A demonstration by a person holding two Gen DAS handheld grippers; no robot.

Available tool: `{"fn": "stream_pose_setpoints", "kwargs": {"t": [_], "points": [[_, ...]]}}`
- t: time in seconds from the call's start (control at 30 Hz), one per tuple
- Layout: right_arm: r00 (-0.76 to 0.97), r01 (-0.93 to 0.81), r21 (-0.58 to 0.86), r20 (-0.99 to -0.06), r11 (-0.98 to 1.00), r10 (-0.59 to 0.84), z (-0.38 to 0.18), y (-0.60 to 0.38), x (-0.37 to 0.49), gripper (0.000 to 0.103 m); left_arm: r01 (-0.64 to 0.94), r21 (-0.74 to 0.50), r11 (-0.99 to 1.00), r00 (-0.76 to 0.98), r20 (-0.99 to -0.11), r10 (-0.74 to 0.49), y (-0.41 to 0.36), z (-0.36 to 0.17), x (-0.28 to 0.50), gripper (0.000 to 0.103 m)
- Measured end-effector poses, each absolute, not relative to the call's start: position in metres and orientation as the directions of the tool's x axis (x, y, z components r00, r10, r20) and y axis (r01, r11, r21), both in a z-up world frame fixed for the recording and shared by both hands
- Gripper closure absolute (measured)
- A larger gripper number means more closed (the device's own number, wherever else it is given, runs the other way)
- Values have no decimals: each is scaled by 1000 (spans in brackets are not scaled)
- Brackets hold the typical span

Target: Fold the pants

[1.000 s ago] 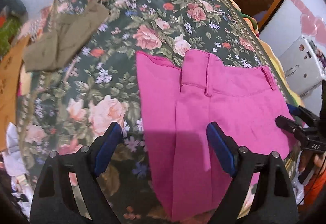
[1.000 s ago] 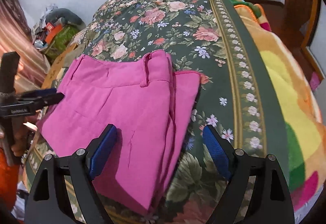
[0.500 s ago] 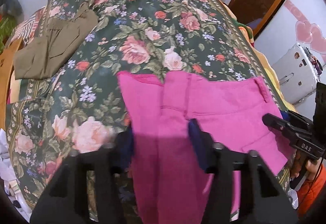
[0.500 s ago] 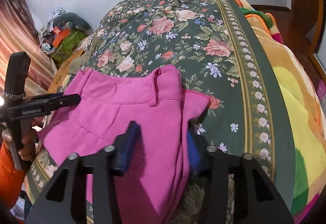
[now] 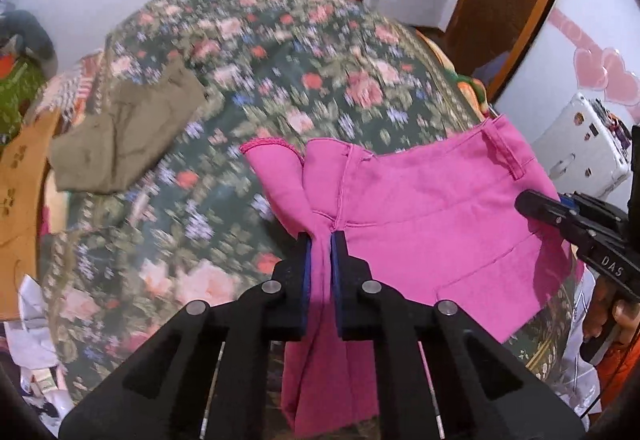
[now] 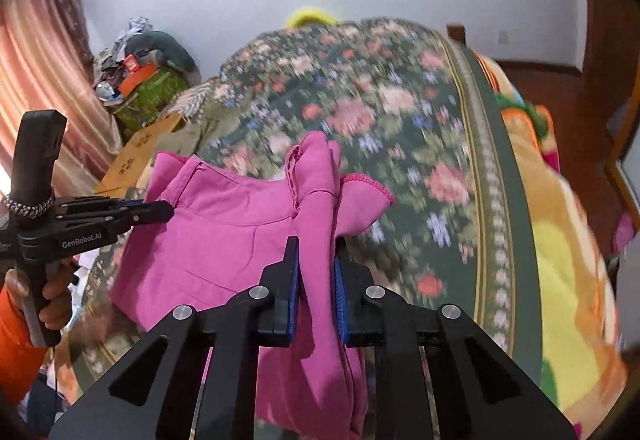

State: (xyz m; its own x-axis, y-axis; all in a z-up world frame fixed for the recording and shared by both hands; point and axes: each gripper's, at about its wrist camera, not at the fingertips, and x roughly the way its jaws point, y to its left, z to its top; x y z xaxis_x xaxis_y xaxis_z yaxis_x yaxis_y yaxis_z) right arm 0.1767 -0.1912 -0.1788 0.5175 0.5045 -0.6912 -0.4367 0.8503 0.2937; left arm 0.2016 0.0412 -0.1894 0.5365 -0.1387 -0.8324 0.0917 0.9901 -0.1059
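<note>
The left tool (image 5: 320, 240) is closed on a bunched fold of the pink pants (image 5: 432, 215). Ahead and to its left, an olive garment (image 5: 124, 135) lies on the floral bed cover (image 5: 248, 51). The right tool (image 5: 532, 204) reaches the pants' right edge.

Bedspread (image 5: 248, 87): we see a dark floral cover.
Olive garment (image 5: 124, 131): at 9 o'clock.
White case (image 5: 580, 155): at 3 o'clock.
</note>
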Motion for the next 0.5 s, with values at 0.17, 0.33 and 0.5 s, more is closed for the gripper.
{"fn": "stream_pose_setpoints", "kwargs": {"t": [0.17,0.33,0.5], "points": [[552,-472,257,-660,843,510,-154,-166,193,90,35,-63,997,610,-789,-71,70,-162,203,102],[566,-508,213,-648,835,510,-139,-132,215,91,-15,-84,996,658,-751,-54,112,-142,210,103],[571,-495,182,-669,849,476,-149,-122,232,91,-32,-120,992,619,-781,-75,135,-155,220,99]]}}
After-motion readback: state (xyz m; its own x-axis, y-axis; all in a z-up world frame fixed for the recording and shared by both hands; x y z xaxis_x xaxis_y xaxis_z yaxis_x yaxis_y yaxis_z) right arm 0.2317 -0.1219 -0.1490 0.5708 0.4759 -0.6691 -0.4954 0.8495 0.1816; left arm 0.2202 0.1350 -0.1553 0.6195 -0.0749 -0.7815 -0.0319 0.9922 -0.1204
